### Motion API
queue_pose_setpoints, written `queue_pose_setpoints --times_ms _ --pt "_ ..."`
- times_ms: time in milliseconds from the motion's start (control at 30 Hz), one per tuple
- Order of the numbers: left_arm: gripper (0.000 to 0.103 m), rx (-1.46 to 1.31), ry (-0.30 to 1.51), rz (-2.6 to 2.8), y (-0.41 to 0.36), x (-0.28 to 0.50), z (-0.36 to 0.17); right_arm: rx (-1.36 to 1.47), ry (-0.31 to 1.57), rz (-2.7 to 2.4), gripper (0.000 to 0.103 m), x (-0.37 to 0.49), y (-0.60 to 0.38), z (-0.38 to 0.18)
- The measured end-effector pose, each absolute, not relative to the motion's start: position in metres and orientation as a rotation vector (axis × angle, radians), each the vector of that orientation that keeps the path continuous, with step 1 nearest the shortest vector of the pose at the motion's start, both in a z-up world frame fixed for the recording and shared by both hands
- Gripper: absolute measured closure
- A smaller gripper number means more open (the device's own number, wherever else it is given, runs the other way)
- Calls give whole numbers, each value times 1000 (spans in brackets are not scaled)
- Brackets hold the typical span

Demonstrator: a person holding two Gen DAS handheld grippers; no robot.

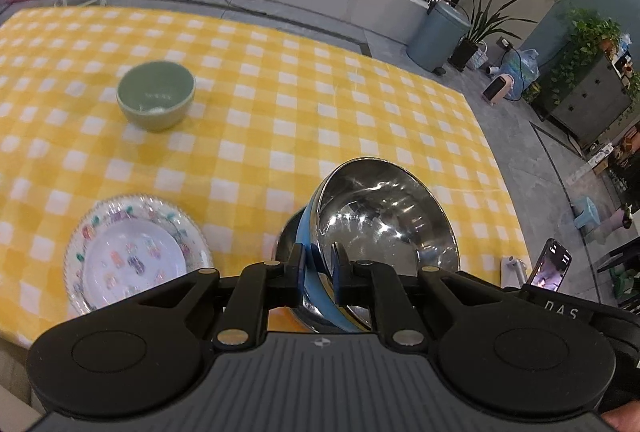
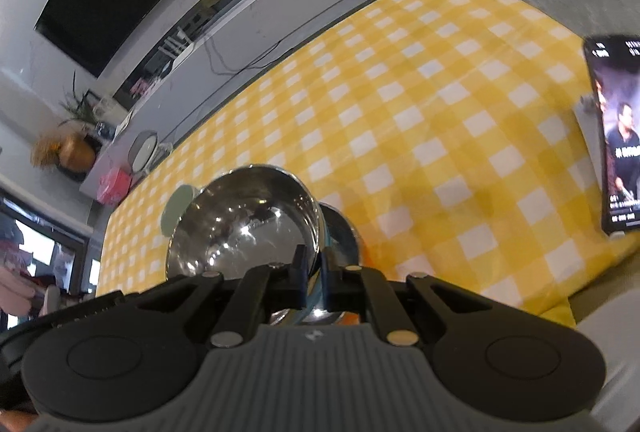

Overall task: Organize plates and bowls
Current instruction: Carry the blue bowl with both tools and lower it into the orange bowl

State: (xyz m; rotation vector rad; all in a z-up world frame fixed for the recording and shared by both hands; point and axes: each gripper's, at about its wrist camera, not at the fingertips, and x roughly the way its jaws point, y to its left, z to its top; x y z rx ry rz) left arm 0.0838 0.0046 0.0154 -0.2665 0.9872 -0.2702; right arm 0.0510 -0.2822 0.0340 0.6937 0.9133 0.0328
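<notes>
Steel bowl point(image 1: 384, 228) tilted above yellow checked surface point(image 1: 280, 104), rim clamped by left gripper point(image 1: 318, 274) and right gripper point(image 2: 314, 272); nearer than green bowl point(image 1: 156, 94), beside patterned plate point(image 1: 132, 252).

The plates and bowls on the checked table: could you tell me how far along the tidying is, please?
Nothing looks stacked yet. In hand: the left gripper is shut on the rim of a steel bowl with blue outside, and the right gripper is shut on a steel bowl too; whether it is the same bowl is unclear. Left: the green bowl and the patterned plate sit apart.
</notes>
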Motion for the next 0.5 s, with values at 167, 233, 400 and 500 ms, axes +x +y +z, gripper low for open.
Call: queue_pose_setpoints --times_ms 167,233,400,500 --pt "89 -274 1027 -266 -2 86 5 691 920 15 100 52 -286 26" --pt "88 -277 1039 -264 -2 85 0 682 928 8 100 54 -286 23" --pt "87 -268 1040 -258 -1 89 -2 677 935 20 103 58 -284 17" --pt "87 -263 1049 -266 0 93 -2 655 939 20 103 62 -278 16"
